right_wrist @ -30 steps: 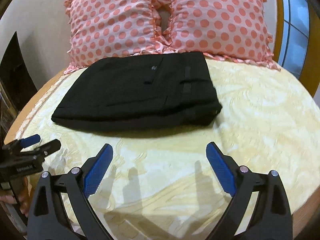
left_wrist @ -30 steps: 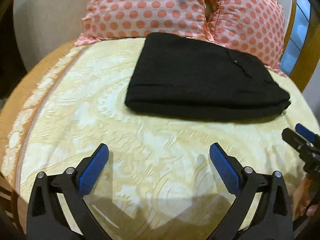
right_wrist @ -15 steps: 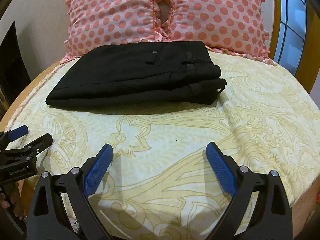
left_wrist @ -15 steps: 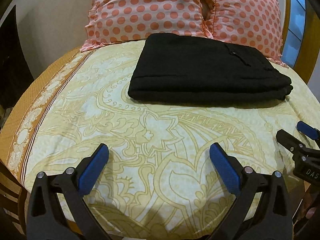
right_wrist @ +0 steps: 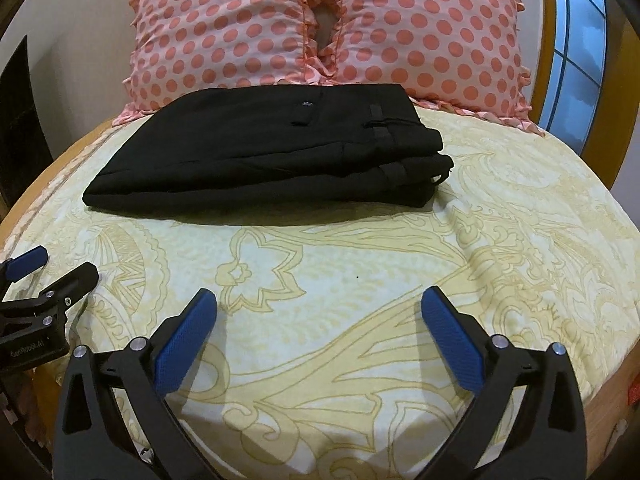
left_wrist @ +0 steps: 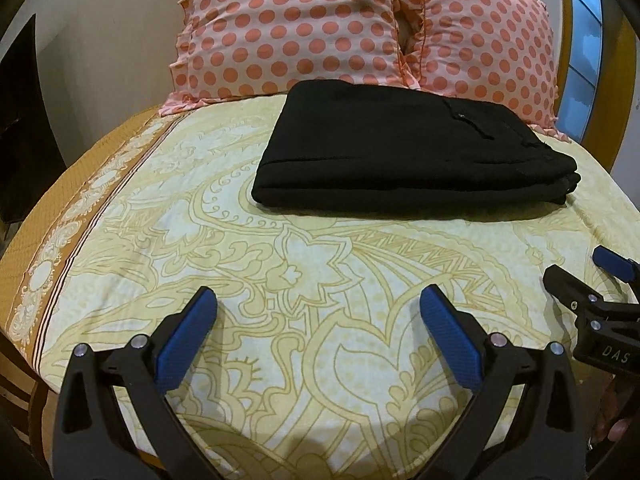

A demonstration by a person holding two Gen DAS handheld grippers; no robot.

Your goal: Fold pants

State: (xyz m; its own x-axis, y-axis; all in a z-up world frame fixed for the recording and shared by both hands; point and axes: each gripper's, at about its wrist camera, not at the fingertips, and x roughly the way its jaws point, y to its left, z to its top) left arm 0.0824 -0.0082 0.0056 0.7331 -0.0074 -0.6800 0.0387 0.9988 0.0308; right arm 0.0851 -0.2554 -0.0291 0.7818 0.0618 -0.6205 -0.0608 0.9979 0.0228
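One pair of black pants (left_wrist: pixel 408 160) lies folded into a flat rectangular stack on the bed (left_wrist: pixel 320 280), its far edge up against the pillows, well apart from both grippers; in the right wrist view the pants (right_wrist: pixel 272 156) show one small button, a pocket flap and belt loops near the waistband end at the right. Two pillows stand behind the stack, both pink with coral dots and ruffled edges: the left pillow (left_wrist: pixel 288 28) and the right pillow (left_wrist: pixel 488 44), touching side by side. The bed carries one cream sheet printed with yellow floral and paisley outlines, with a brown band along its left side. Two grippers hover over the near part of the sheet; the left gripper (left_wrist: pixel 318 320) has its blue-padded jaws spread wide with nothing between them; the right gripper (right_wrist: pixel 320 320) is likewise spread wide, holding nothing. On the right gripper's body in the left view the letters "DAS" can be read; the lettering on the left gripper's body in the right view is too small to read. One window (right_wrist: pixel 576 52) with blue panes shows at far right.
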